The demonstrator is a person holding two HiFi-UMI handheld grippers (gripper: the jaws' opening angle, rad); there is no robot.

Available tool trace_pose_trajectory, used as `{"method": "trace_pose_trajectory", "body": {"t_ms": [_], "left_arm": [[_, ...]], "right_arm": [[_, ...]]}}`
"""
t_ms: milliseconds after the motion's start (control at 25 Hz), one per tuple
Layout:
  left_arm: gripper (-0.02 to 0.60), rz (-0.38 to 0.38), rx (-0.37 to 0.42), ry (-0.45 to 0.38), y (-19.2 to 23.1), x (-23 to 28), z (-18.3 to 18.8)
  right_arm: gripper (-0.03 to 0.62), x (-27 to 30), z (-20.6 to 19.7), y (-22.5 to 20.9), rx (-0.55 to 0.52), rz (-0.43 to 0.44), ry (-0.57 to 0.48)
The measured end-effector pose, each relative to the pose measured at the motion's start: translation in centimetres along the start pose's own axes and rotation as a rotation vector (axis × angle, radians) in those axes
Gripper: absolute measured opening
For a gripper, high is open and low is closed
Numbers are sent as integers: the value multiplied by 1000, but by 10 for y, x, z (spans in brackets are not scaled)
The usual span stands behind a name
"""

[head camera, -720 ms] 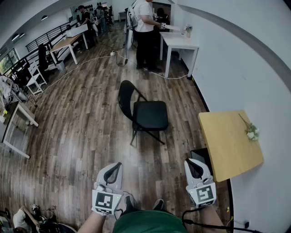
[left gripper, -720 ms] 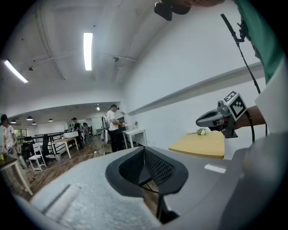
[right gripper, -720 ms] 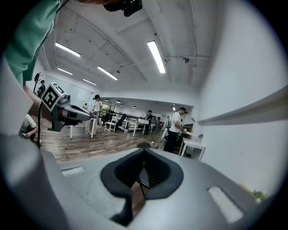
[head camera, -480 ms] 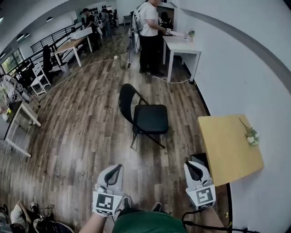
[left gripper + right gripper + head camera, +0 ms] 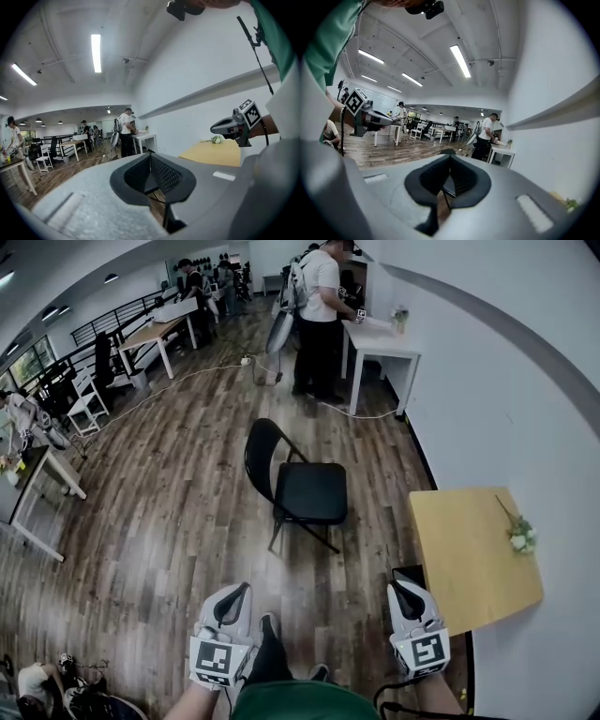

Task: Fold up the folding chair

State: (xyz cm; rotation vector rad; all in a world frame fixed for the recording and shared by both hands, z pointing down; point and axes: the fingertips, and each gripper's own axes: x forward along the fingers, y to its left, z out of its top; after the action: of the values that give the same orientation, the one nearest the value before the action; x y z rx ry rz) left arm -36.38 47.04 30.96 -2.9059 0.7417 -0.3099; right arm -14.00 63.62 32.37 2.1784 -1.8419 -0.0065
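Head view: the folding chair (image 5: 302, 491) hides its far legs under its own seat. The arms behind the left tool (image 5: 238, 591) and right tool (image 5: 402, 588) are cut by the bottom edge at 6 o'clock. A dark thing (image 5: 410, 574) at 4 o'clock is mostly hidden by the wooden table (image 5: 469, 549) and the right tool, so can't tell what it is. The sprig (image 5: 518, 534) on that table is too small to tell its kind. The people (image 5: 192, 277) at 11 o'clock are too small for detail. A person (image 5: 23, 688) at 7 o'clock is cut by the corner. Left gripper view and right gripper view: the chair shows only as a dark sliver through the notch. The rest is behind the tool body.
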Motion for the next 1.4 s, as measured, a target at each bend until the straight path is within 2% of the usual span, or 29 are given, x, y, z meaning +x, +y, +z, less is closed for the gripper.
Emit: {"method": "trace_pose_trajectory", "body": {"t_ms": [120, 240, 360, 480, 600, 720, 840, 960, 1160, 1320, 1400], "left_arm": [[12, -11, 12, 8, 7, 21, -4], [12, -25, 16, 15, 15, 58, -6], [12, -39, 5, 10, 36, 96, -6], [12, -62, 8, -3, 58, 142, -7], [11, -123, 67, -3, 73, 188, -7], [11, -162, 152, -21, 97, 227, -2], [11, -189, 185, -32, 122, 259, -4], [11, -205, 184, -36, 144, 286, -5], [11, -208, 162, -25, 172, 327, -12], [12, -199, 150, -9, 185, 366, -21], [12, -196, 132, -6, 190, 391, -29]], "right_arm": [[3, 14, -3, -12, -24, -13, -21], [3, 38, 5, -28, -134, -21, -49], [3, 67, 7, -36, -251, -31, -21], [3, 105, 5, -47, -310, -18, 7], [3, 148, 0, -56, -312, 3, 58], [3, 195, 2, -60, -320, -17, 89], [3, 238, 2, -65, -336, -49, 132], [3, 272, 1, -68, -280, -47, 127], [3, 318, 0, -64, -120, 26, 94], [3, 357, -16, -88, -16, 14, 86], [3, 382, -39, -107, 49, 21, 124]]}}
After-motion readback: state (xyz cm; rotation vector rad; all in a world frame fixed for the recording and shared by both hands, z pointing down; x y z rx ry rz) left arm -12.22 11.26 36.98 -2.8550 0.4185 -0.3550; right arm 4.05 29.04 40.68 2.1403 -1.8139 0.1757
